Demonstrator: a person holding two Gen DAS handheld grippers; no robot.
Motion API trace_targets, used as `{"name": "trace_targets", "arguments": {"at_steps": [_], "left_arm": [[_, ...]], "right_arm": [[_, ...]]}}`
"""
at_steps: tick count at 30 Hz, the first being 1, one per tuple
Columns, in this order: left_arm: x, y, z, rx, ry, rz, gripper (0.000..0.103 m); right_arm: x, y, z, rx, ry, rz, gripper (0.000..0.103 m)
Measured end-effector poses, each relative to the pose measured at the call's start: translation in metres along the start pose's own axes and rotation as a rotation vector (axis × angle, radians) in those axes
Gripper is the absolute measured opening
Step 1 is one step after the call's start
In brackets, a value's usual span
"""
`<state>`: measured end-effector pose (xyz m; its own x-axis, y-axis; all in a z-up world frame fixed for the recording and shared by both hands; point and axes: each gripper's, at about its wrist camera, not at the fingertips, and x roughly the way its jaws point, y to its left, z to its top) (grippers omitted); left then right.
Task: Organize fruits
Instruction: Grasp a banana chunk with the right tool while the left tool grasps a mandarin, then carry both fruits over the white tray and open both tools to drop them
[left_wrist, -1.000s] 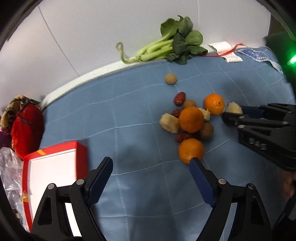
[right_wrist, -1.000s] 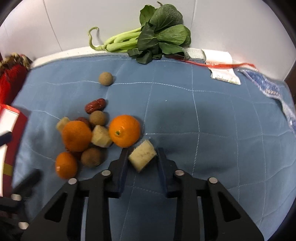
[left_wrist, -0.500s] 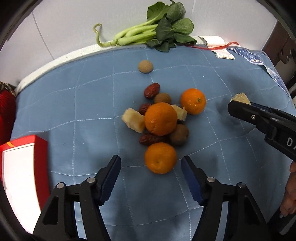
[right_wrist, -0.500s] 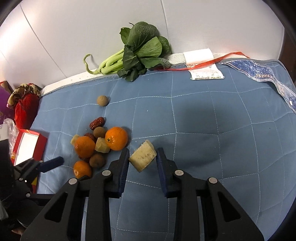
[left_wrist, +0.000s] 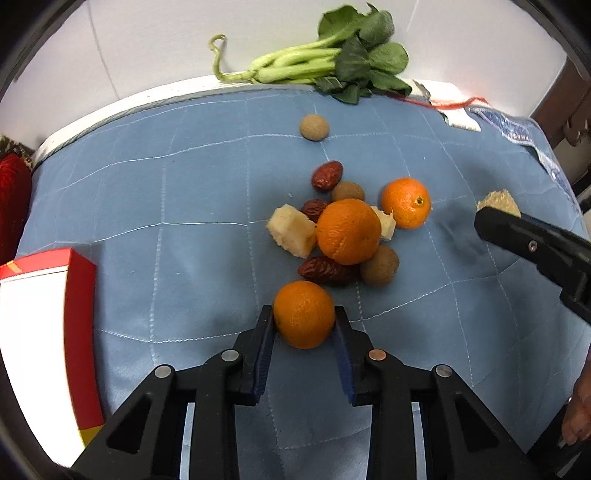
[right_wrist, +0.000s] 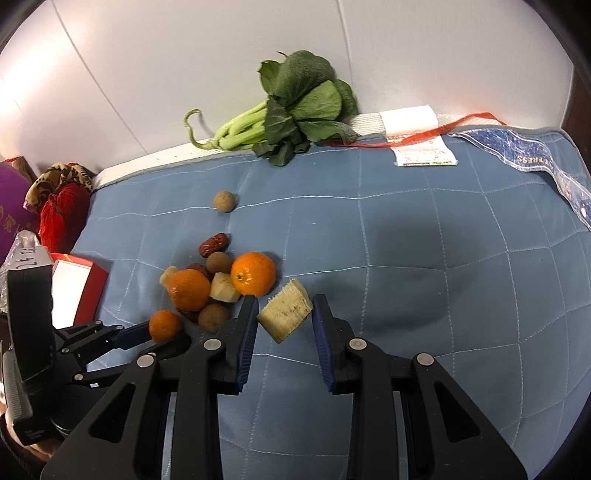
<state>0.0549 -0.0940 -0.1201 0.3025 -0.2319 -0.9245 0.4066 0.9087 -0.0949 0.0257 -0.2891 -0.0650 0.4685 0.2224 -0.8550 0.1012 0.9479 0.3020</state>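
On the blue quilted mat (left_wrist: 184, 203) lies a pile of fruit: a large orange (left_wrist: 349, 230), a second orange (left_wrist: 406, 203), red dates (left_wrist: 327, 175), brown longans (left_wrist: 380, 266) and pale chunks (left_wrist: 291, 230). One longan (left_wrist: 314, 127) sits alone farther back. My left gripper (left_wrist: 303, 312) points steeply down, its jaws closing on the nearest small orange (left_wrist: 303, 325), and both pads touch its sides. To the right of the pile my right gripper (right_wrist: 284, 299) is shut on a pale fibrous chunk (right_wrist: 286, 314), held above the mat.
Bok choy (left_wrist: 332, 62) lies at the mat's back edge against the white wall. A red and white box (left_wrist: 40, 332) stands at the left. Red cloth (right_wrist: 61, 218) is at the far left, and a paper label (right_wrist: 424, 155) with plastic at the back right.
My left gripper swung in front of the pile and closed from wide open onto the nearest small orange. The right gripper rose a little with the pale chunk.
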Motion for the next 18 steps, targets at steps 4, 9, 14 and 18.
{"name": "trace_targets", "arguments": {"at_steps": [4, 9, 14, 18], "left_arm": [[-0.030, 0.015, -0.004, -0.030, -0.060, 0.034, 0.031], [-0.089, 0.044, -0.020, -0.083, -0.166, 0.097, 0.031], [-0.132, 0.094, -0.055, -0.265, -0.238, 0.270, 0.031], [-0.149, 0.141, -0.102, -0.434, -0.257, 0.377, 0.031]], "right_arm": [[-0.003, 0.015, -0.003, -0.033, -0.007, 0.035, 0.027], [-0.005, 0.053, -0.007, -0.089, -0.025, 0.133, 0.028], [0.000, 0.112, -0.012, -0.173, -0.022, 0.261, 0.028], [0.009, 0.179, -0.024, -0.297, -0.009, 0.353, 0.028]]}}
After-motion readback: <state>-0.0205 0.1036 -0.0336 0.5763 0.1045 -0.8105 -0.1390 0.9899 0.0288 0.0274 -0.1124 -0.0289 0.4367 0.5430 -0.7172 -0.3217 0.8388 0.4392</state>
